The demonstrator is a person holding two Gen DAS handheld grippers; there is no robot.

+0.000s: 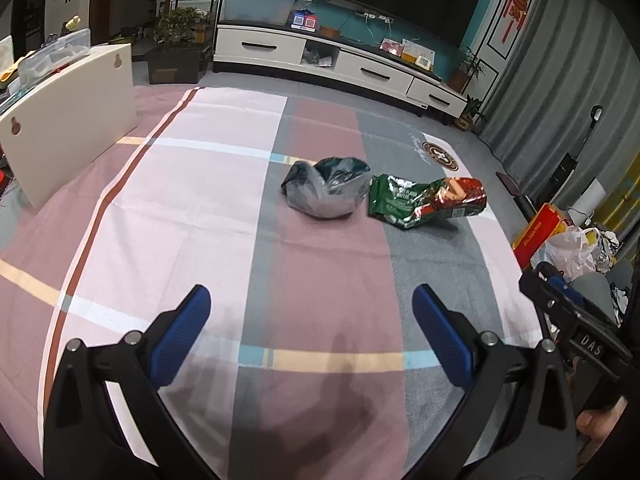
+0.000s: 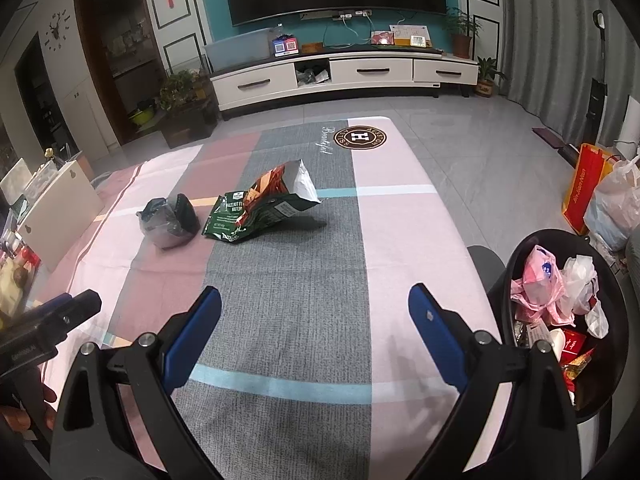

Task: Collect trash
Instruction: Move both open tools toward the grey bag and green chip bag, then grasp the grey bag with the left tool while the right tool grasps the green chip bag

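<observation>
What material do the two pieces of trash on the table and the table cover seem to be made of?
Grey-green bag: thin, soft plastic film, probably; it is crumpled, half see-through and a little shiny.
Green and red snack packet: printed foil-lined plastic, it seems; glossy outside, pale matte inside at the torn mouth.
Table cover: woven cloth, matte, with a fine visible weave and printed checks.

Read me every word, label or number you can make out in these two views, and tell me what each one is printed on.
"Beautiful": cursive, on the tablecloth.
"H": centre of the round emblem on the cloth; its ring lettering is too small to read.
"DAS": on the right claw body, seen from the left wrist.
Green snack bag: print too blurred to read reliably.
Red paper bag on the floor: lettering unreadable.
QR code signs on the TV stand: unreadable.
</observation>
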